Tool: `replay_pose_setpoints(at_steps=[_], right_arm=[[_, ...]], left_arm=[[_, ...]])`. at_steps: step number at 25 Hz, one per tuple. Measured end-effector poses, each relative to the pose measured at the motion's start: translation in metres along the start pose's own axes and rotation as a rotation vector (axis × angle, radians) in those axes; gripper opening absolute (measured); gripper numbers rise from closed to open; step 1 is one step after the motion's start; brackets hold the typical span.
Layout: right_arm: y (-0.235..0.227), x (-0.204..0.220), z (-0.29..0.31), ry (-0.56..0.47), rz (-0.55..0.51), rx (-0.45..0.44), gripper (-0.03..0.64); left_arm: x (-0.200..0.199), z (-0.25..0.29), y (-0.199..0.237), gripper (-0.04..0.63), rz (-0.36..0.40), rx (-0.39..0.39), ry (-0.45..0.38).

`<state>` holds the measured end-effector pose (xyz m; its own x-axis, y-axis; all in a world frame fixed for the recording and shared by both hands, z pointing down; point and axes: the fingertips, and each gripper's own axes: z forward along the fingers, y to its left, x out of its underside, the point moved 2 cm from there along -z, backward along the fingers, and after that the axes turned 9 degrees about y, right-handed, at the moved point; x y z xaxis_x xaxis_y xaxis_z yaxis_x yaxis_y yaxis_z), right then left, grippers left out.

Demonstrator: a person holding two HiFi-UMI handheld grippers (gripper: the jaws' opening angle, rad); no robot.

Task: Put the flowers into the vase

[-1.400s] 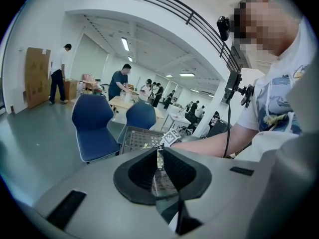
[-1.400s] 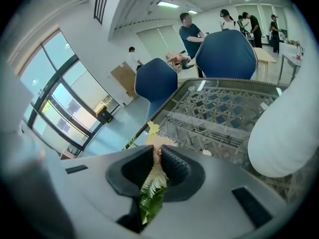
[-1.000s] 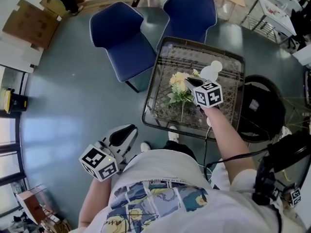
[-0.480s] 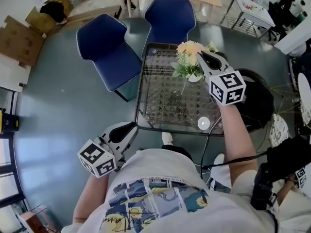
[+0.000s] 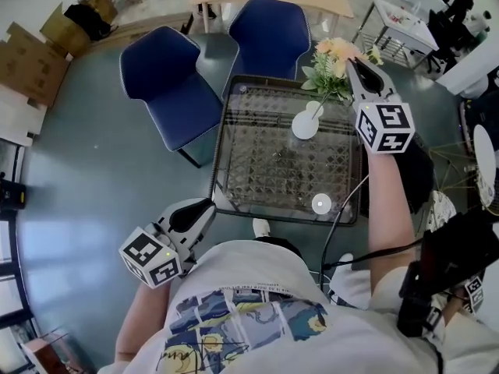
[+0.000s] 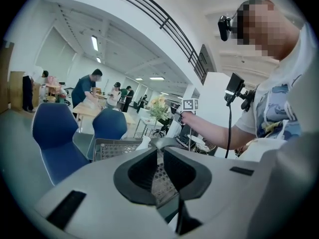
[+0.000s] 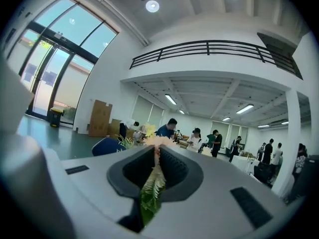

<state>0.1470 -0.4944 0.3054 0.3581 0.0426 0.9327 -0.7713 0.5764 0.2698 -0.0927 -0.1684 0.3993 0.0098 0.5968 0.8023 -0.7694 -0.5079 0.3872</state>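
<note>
My right gripper (image 5: 355, 67) is shut on the stems of a bunch of cream and peach flowers (image 5: 334, 53), held high over the far right part of the glass table (image 5: 234, 170). In the right gripper view a fern leaf (image 7: 149, 193) lies pinched between the jaws, with the blooms (image 7: 157, 141) beyond the tips. The white vase (image 5: 306, 123) stands upright on the table, below and to the left of the flowers. My left gripper (image 5: 193, 213) hangs shut and empty near my body, off the table's near left corner. From the left gripper view (image 6: 158, 146) the vase (image 6: 144, 142) and flowers (image 6: 158, 106) show ahead.
Two blue chairs (image 5: 168, 76) (image 5: 269, 29) stand at the table's far side. A small white disc (image 5: 320, 203) lies near the table's front edge. A dark round seat (image 5: 421, 170) sits to the right. Several people work at desks in the background.
The right gripper has risen with the flowers from just above the table's middle, going up and toward the far right. The left gripper has hardly moved.
</note>
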Motion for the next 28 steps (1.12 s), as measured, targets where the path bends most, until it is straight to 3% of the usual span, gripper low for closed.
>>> replay_pose_setpoints(at_steps=[8, 15, 23, 28], right_arm=[[-0.019, 0.023, 0.033, 0.003, -0.061, 0.036, 0.038], [-0.003, 0.089, 0.059, 0.037, -0.101, 0.012, 0.038], [0.030, 0.161, 0.069, 0.071, -0.048, -0.038, 0.040], [0.040, 0.175, 0.072, 0.088, -0.025, -0.075, 0.041]], left_arm=[[-0.008, 0.018, 0.005, 0.023, -0.032, -0.042, -0.006], [-0.008, 0.046, 0.007, 0.023, -0.066, -0.066, 0.009], [0.004, 0.065, 0.008, 0.023, -0.085, -0.076, 0.054], [0.002, 0.069, 0.008, 0.023, -0.103, -0.088, 0.081]])
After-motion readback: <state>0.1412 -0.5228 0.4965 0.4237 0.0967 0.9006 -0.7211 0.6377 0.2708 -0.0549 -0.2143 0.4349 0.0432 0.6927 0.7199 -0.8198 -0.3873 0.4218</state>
